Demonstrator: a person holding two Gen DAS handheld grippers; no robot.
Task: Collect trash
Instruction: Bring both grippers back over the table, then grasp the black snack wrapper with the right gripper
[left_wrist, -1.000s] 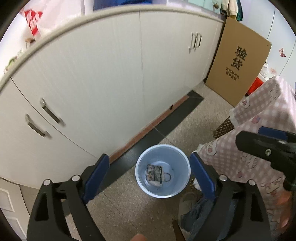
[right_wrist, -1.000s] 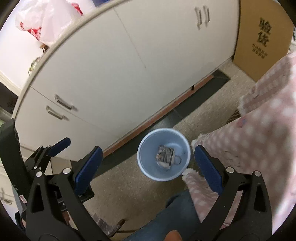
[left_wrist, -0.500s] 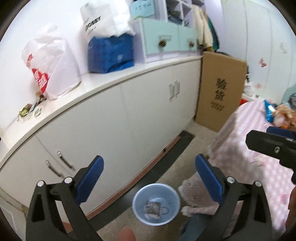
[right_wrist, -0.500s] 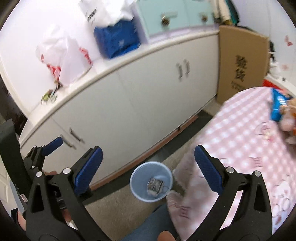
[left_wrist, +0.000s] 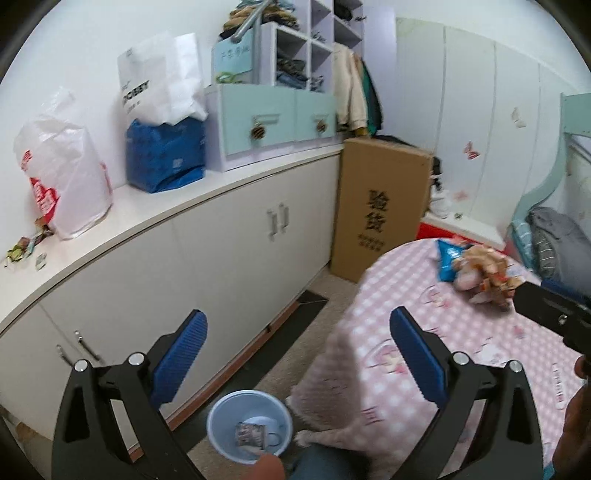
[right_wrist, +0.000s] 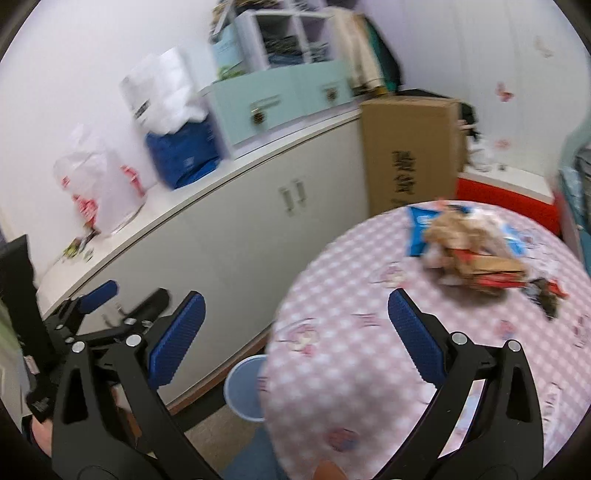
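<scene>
A light blue bin (left_wrist: 249, 424) stands on the floor beside the table, with a crumpled printed wrapper (left_wrist: 251, 435) inside it. In the right wrist view the bin (right_wrist: 243, 384) is half hidden behind the table edge. A pile of wrappers (right_wrist: 469, 247) with a blue packet (right_wrist: 419, 229) lies on the far side of the pink checked tablecloth (right_wrist: 351, 369); the same pile (left_wrist: 480, 273) shows in the left wrist view. My left gripper (left_wrist: 297, 358) is open and holds nothing, well above the bin. My right gripper (right_wrist: 295, 336) is open and holds nothing, over the table's near edge.
A long white cabinet (left_wrist: 207, 266) runs along the wall, with plastic bags (left_wrist: 62, 177), a blue package (left_wrist: 164, 155) and a teal drawer unit (left_wrist: 273, 125) on top. A tall cardboard box (left_wrist: 380, 206) leans at its end. A person's knee (left_wrist: 321, 461) shows below.
Both grippers have risen and tilted up from above the bin. The bin has slid to the bottom of both views and the table with its wrapper pile has come into sight.
</scene>
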